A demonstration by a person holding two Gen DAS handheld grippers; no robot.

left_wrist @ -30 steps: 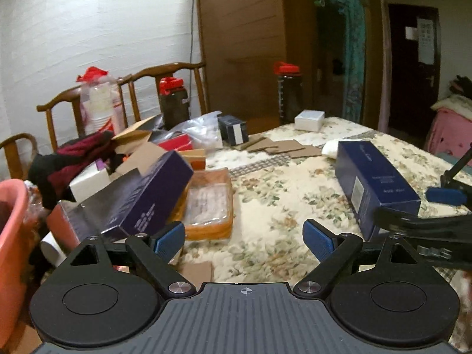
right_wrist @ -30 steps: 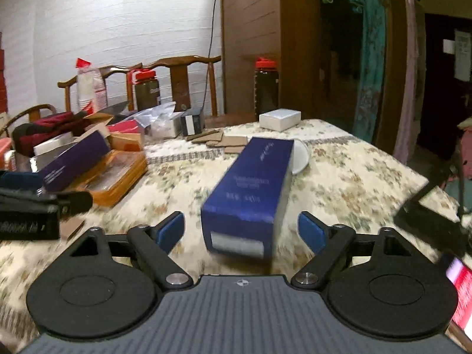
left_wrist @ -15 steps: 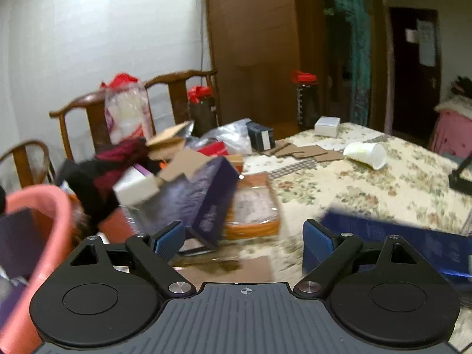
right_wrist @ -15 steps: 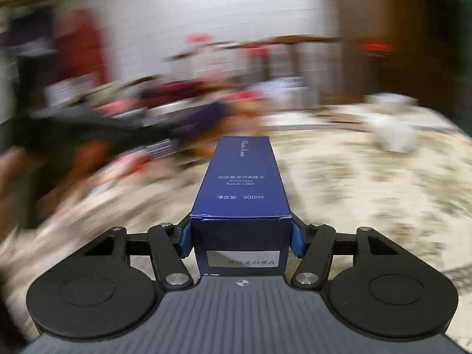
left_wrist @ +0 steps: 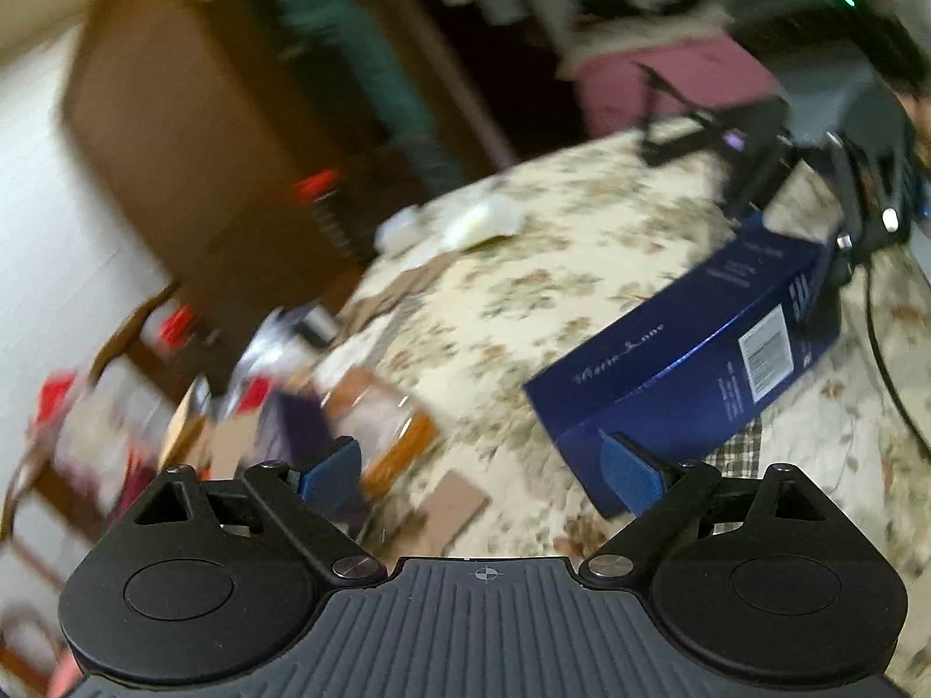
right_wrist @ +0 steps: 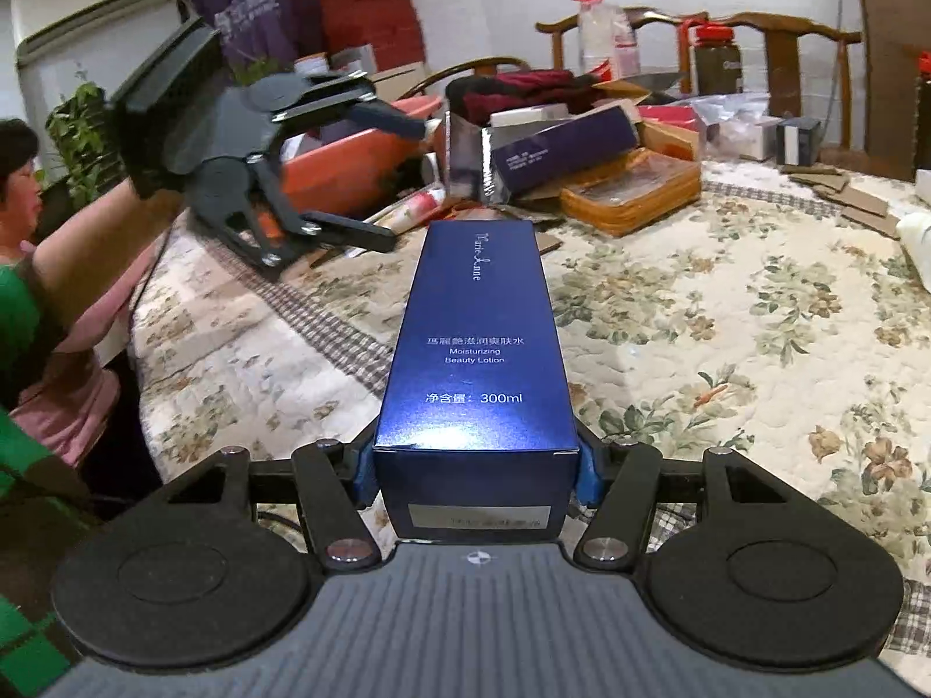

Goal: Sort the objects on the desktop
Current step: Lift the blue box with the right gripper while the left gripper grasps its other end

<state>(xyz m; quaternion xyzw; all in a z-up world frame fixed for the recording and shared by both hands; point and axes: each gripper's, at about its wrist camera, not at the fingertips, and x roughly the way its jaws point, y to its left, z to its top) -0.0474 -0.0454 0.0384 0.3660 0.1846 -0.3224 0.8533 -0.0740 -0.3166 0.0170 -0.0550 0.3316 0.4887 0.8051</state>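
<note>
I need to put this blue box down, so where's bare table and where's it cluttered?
Bare floral cloth lies right of the blue box, before the cardboard scraps. Crowded: the far pile around the purple box, orange case and basin.

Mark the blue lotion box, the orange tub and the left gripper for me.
blue lotion box (right_wrist: 477,337): right wrist view, on its printed top face.
orange tub (right_wrist: 343,166): right wrist view, on its outer wall.
left gripper (right_wrist: 401,183): right wrist view, midway between its fingertips.
</note>
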